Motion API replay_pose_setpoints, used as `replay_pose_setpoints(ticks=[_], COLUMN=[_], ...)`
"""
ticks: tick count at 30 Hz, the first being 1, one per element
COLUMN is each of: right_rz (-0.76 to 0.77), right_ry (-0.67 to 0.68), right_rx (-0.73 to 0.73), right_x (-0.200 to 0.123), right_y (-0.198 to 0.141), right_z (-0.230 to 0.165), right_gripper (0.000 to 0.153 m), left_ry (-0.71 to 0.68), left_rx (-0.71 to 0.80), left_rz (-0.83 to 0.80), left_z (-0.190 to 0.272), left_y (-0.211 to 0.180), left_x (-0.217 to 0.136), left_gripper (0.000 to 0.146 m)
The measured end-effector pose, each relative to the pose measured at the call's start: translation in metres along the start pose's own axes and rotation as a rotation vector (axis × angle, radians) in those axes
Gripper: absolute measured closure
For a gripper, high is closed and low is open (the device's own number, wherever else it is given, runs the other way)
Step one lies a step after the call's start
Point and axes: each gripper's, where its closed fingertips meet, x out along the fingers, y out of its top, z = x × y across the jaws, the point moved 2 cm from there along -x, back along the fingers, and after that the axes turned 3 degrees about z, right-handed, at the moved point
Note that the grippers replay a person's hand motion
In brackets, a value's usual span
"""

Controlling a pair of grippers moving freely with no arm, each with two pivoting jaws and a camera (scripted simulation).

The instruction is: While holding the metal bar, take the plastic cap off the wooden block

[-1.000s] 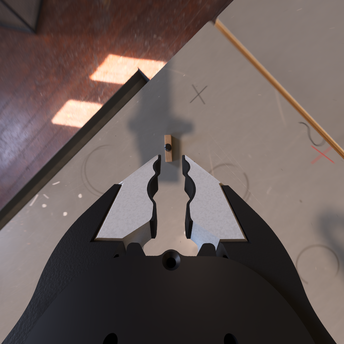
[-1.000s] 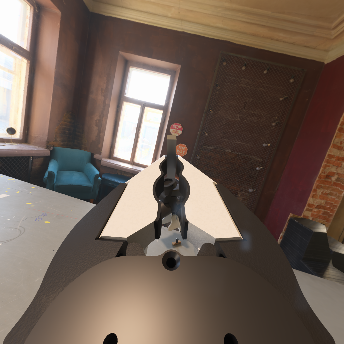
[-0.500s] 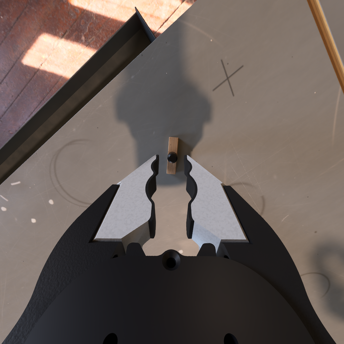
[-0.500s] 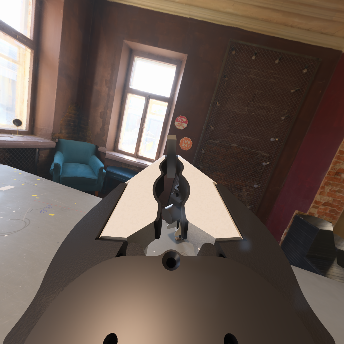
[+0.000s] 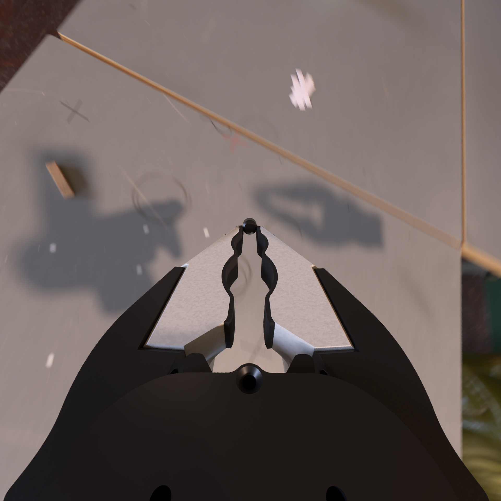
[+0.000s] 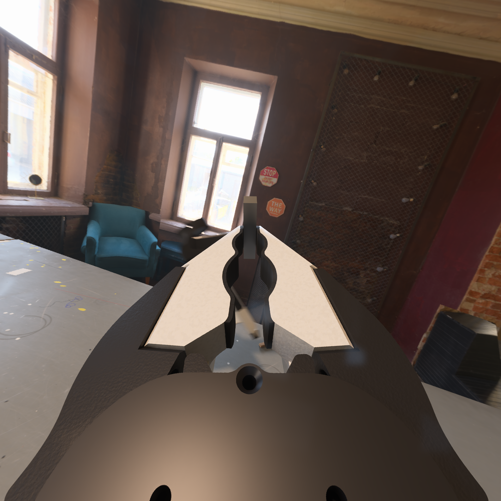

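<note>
In the left wrist view my left gripper is shut on the small black plastic cap, pinched at the fingertips above the grey table. The wooden block lies bare on the table far to the upper left, apart from the cap. In the right wrist view my right gripper is shut on the grey metal bar, which stands upright between the fingertips and pokes above them. Through the gap in the right fingers the left gripper shows blurred below, with the block tiny beside it.
Thin wooden strips cross the table where its panels meet. A white paint blotch and pen marks dot the surface. The table edge and dark floor lie at the upper left. A teal armchair and dark boxes stand beyond the table.
My left gripper closed on the cap, pulled it off the block and swung up and to the right; the block now lies bare at the left. The right gripper tilted slightly, still holding the bar.
</note>
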Motion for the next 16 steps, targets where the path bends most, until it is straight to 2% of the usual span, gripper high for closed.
replay_pose_setpoints(ticks=[2, 4, 6, 8, 10, 12, 16], right_rz=[0.012, 0.016, 0.018, 0.031, 0.039, 0.000, -0.114], right_ry=[0.021, 0.051, 0.080, 0.124, 0.180, 0.220, 0.246], right_rx=[0.015, 0.033, 0.039, 0.037, 0.041, 0.027, -0.046], right_x=[0.000, 0.003, 0.008, 0.017, 0.029, 0.040, 0.056], right_y=[0.002, 0.004, 0.005, 0.009, 0.011, 0.007, -0.008], right_z=[-0.003, -0.008, -0.016, -0.029, -0.046, -0.062, -0.083], right_gripper=[0.145, 0.145, 0.145, 0.145, 0.145, 0.145, 0.145], left_ry=[0.044, 0.181, 0.369, 0.431, 0.447, 0.425, 0.443], left_rx=[0.156, 0.257, 0.247, 0.132, -0.013, -0.126, -0.167], left_rz=[-0.076, -0.180, -0.240, -0.277, -0.286, -0.284, -0.328], left_z=[0.033, 0.039, 0.030, 0.023, 0.016, 0.012, 0.003], left_y=[-0.061, -0.135, -0.207, -0.272, -0.323, -0.359, -0.407], left_x=[-0.053, -0.113, -0.172, -0.216, -0.242, -0.253, -0.258], left_gripper=[0.137, 0.137, 0.137, 0.137, 0.137, 0.137, 0.137])
